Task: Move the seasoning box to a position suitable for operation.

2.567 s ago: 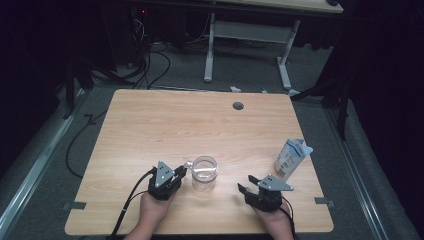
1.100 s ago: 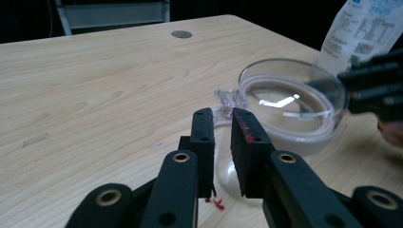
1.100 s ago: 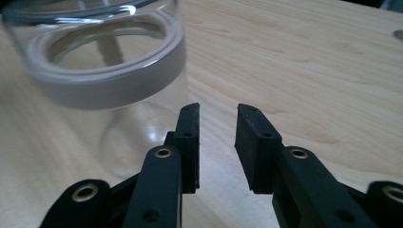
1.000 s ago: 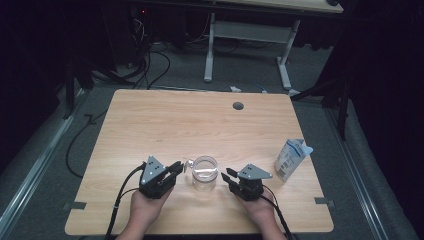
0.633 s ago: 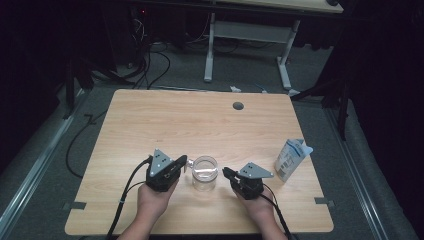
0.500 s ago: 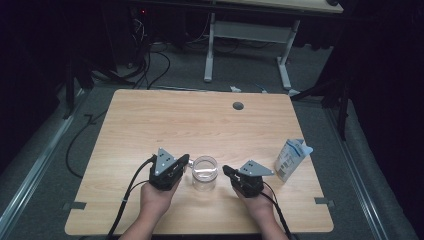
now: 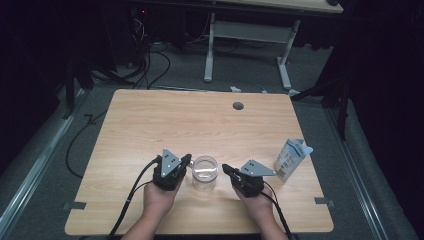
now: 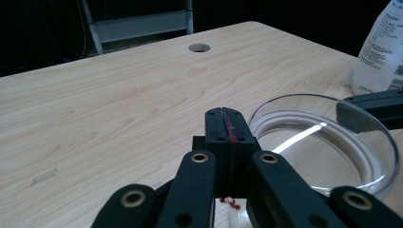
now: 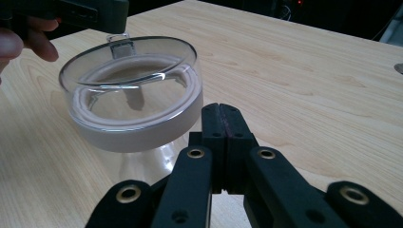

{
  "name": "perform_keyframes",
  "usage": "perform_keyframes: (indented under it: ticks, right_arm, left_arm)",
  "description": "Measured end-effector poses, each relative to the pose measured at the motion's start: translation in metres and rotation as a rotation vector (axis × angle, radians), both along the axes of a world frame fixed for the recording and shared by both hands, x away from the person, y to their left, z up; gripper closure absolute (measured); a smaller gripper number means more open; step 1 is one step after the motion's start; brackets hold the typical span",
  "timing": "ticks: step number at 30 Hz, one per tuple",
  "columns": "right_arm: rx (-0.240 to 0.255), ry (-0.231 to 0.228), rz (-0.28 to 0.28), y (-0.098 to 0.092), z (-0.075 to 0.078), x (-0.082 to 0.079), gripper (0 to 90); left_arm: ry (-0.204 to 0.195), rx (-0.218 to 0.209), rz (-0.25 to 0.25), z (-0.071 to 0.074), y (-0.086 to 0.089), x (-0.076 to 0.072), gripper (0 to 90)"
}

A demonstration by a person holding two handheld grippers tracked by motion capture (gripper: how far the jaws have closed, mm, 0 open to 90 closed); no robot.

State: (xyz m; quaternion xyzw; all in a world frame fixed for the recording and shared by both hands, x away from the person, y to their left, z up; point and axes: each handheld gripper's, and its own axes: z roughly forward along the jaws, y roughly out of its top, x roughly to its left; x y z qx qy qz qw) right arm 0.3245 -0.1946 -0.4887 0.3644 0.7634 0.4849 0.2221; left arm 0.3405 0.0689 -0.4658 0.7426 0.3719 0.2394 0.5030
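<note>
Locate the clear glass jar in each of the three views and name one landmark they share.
High view: glass jar near the table's front edge, between the two grippers.
Left gripper view: lower right, beyond the shut jaws.
Right gripper view: upper left, beside the shut jaws.
Shared landmark: the round hole in the tabletop.

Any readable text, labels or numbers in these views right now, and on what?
White plastic bottle with printed label: lines of small dark print, too blurred to read.
Same bottle from the high view: blue and white label, too small to read.
Clear round glass jar: no text.
Light wooden table: no text.
</note>
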Motion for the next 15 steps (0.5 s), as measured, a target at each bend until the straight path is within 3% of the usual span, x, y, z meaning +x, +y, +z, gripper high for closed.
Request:
perform_keyframes:
  ticks: [15]
  right_arm:
    - [0.004, -0.022, 0.021, 0.0048, 0.0043, -0.0055, 89.8]
  left_arm:
    - [0.014, -0.026, -0.001, -0.003, 0.0047, 0.0019, 90.0]
